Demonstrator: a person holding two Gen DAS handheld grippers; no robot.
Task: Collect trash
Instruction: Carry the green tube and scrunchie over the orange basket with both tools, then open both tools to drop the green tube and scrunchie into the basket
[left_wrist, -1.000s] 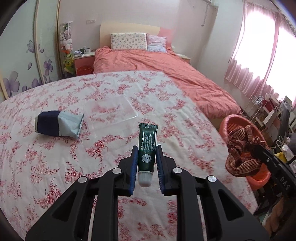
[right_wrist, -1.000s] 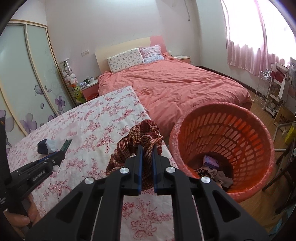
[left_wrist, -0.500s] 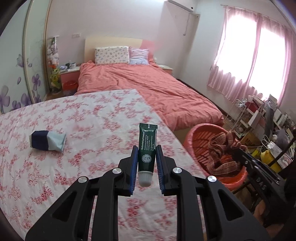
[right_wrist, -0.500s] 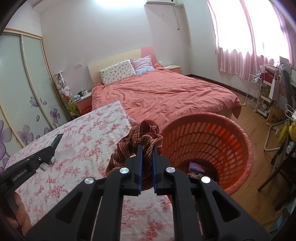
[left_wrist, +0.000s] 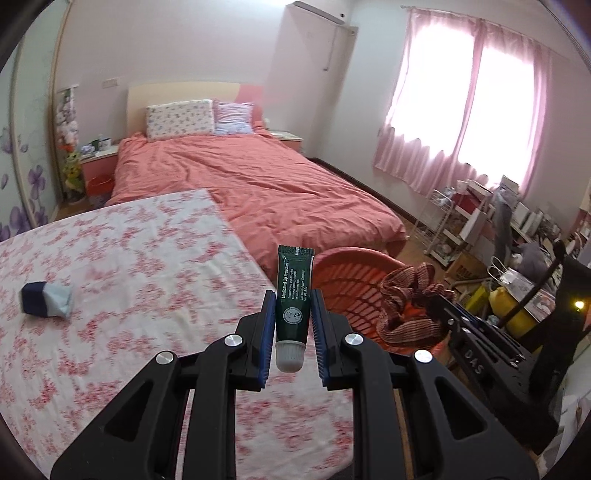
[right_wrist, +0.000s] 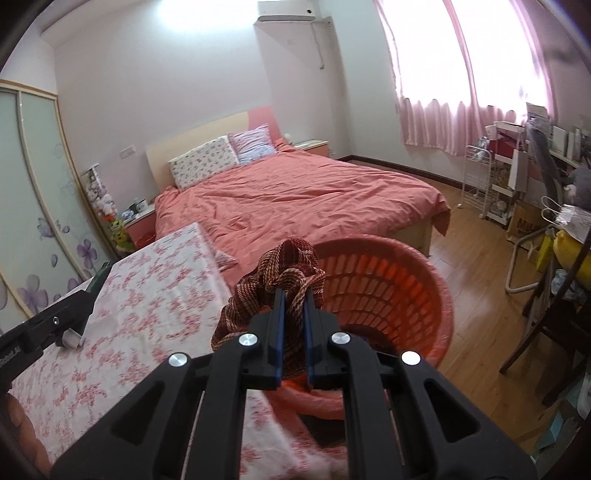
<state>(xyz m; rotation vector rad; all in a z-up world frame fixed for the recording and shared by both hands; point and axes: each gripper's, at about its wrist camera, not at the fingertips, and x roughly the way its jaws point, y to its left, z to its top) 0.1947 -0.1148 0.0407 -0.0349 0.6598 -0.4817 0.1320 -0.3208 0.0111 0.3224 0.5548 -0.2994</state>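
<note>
Left tool (left_wrist: 293, 325) grips green tube (left_wrist: 293, 291), cap down; right tool (right_wrist: 293, 332) clamps woven cloth (right_wrist: 280, 284) at basket (right_wrist: 424, 280) rim. Neither dropped yet. Blue packet (left_wrist: 46, 300) remains on counter (left_wrist: 129, 258), far left.

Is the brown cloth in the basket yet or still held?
Held. The right gripper is shut on the bunched brown cloth, at the orange basket rim, not released.

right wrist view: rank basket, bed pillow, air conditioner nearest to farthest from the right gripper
1. Basket, just ahead, below the right gripper.
2. Bed pillow, far end of the bed, left.
3. Air conditioner, high on the back wall.
</note>
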